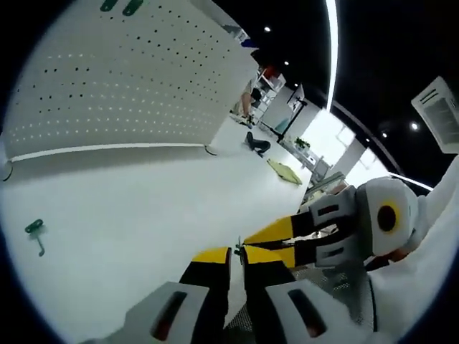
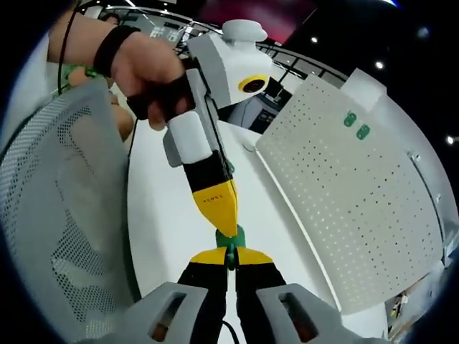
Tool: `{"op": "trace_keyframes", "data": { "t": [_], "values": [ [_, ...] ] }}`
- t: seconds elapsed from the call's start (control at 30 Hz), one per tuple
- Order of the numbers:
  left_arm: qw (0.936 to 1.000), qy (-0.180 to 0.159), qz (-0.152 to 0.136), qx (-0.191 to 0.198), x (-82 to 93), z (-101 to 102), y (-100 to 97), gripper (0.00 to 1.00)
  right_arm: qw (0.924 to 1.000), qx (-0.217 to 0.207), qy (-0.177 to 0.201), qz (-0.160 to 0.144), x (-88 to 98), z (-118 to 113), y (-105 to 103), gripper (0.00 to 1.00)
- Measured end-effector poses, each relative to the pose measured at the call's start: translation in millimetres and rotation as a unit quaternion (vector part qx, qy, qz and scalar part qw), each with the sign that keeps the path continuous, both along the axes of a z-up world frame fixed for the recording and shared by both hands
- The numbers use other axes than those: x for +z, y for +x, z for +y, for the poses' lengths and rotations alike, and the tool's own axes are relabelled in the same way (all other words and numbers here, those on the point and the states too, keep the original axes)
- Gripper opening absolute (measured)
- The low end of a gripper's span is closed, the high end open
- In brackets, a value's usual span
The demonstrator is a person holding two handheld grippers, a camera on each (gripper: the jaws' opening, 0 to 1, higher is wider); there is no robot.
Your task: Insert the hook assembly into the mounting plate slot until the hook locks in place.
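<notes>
Both grippers meet on one small green hook piece [image 2: 232, 240] above the white table [image 1: 143, 208]. My right gripper [image 2: 231, 258] is shut on it from below. My left gripper [image 2: 227, 228], held by a hand with a black wrist strap, comes down from above with its yellow tips on the same piece. In the left gripper view my left gripper [image 1: 238, 256] has its jaws nearly together on a thin metal pin [image 1: 239, 249], and the right gripper [image 1: 249, 242] reaches in from the right. The white perforated mounting plate [image 2: 344, 186] stands upright and carries two green hooks [image 2: 356, 125].
Another green hook [image 1: 34, 231] lies loose on the table at the left. The plate [image 1: 122, 79] stands at the table's far side. A grey mesh chair back [image 2: 57, 208] is close on the left of the right gripper view. Shelves and benches fill the room behind.
</notes>
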State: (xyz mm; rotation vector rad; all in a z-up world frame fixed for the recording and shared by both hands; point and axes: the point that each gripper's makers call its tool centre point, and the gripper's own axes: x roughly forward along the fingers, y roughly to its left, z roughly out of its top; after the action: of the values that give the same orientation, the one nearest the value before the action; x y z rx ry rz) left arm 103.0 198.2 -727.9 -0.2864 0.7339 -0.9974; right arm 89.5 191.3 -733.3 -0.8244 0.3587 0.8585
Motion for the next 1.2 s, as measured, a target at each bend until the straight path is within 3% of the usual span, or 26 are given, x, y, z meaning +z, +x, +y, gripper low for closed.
{"op": "trace_keyframes", "data": {
  "t": [0.13,0.33,0.47,0.5,0.53,0.67,0.9,1.2],
  "values": [
    [0.9995,-0.009,-0.025,0.017,2.4,4,4.5,0.11,1.0000,-0.006,0.004,0.003,0.0,1,1,0.01],
    [0.9991,-0.015,-0.035,0.018,2.4,9,2.5,0.14,0.9999,-0.013,0.008,0.006,-0.5,2,0,0.01],
    [0.9967,-0.023,-0.059,0.051,10.0,19,12.0,0.14,0.9998,-0.017,0.000,0.003,-0.8,-1,1,0.01],
    [0.9941,-0.021,-0.075,0.075,13.0,25,19.9,0.13,0.9998,-0.020,0.005,0.003,0.5,-1,1,0.01],
    [0.9936,-0.020,-0.083,0.074,14.1,26,19.8,0.13,0.9997,-0.024,0.010,0.005,1.4,-2,2,0.01],
    [0.9935,-0.034,-0.085,0.068,19.4,29,15.7,0.16,0.9982,-0.047,0.034,0.010,3.4,-5,7,0.01],
    [0.9920,-0.026,-0.105,0.065,19.7,37,7.7,0.17,0.9916,-0.087,0.094,0.022,11.7,-3,15,0.01],
    [0.9909,-0.034,-0.113,0.065,23.1,45,-1.3,0.22,0.9787,-0.131,0.155,0.031,25.6,-1,28,0.01]
  ]
}}
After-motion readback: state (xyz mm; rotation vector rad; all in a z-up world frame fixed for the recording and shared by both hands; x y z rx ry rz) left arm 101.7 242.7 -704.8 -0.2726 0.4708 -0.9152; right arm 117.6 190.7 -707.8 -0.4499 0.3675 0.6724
